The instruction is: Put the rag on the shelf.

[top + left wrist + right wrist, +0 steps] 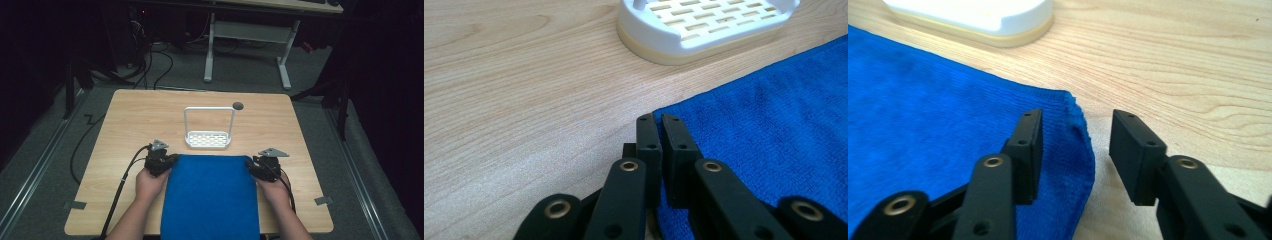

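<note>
Both cloth (210, 195) corners: left jaws apparently pinched on one, right jaws straddle theirs, apart.

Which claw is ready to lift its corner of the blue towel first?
Probably the left claw: its jaws are already closed at the blue towel's far left corner, seemingly pinching the edge. The right claw is open, straddling the far right corner, and must close before lifting.

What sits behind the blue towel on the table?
Behind the blue towel stands a white slotted rack with a tall wire handle, on the bare wooden table. Whatever is under the towel is hidden.
</note>
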Demonstrator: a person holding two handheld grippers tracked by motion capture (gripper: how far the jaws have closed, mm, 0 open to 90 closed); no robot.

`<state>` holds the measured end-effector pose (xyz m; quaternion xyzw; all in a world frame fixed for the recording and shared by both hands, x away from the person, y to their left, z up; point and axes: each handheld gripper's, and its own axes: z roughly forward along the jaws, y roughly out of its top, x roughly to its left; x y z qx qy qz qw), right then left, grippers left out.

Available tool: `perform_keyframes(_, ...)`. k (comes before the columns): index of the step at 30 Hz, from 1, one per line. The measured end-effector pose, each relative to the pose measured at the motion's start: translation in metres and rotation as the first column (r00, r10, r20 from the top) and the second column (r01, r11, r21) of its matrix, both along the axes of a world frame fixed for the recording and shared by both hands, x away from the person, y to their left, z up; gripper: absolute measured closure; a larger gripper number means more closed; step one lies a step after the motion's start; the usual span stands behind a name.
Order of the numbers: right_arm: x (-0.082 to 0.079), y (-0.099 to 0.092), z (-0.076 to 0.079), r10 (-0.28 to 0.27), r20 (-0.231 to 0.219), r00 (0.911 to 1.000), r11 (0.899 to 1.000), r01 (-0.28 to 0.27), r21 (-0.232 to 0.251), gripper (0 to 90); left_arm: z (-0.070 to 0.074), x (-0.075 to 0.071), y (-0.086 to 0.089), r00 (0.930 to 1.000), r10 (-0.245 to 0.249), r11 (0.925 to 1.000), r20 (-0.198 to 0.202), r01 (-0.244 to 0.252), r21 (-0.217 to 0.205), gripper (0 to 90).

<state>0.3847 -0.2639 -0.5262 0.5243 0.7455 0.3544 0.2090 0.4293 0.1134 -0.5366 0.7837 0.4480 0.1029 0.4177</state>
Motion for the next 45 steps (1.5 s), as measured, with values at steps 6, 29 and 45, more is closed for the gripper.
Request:
perform_keyframes(6,0.001,0.003,-0.002,0.011,0.001,0.9999,1.000,-0.011,-0.013,74.1,0.000,-0.001,0.000,1.0000,-0.005,1.0000,0.002,0.005,0.008,87.2)
perform_keyframes(29,-0.040,0.025,0.028,0.105,0.218,0.9703,0.992,-0.117,0.043,88.6,0.027,-0.068,0.020,0.9734,0.018,0.9930,0.229,0.010,-0.118,87.8)
perform_keyframes(45,-0.068,0.023,0.071,0.043,0.449,0.8924,0.987,-0.106,0.117,88.6,0.072,-0.087,0.026,0.9102,0.090,0.9812,0.404,-0.011,-0.193,87.8)
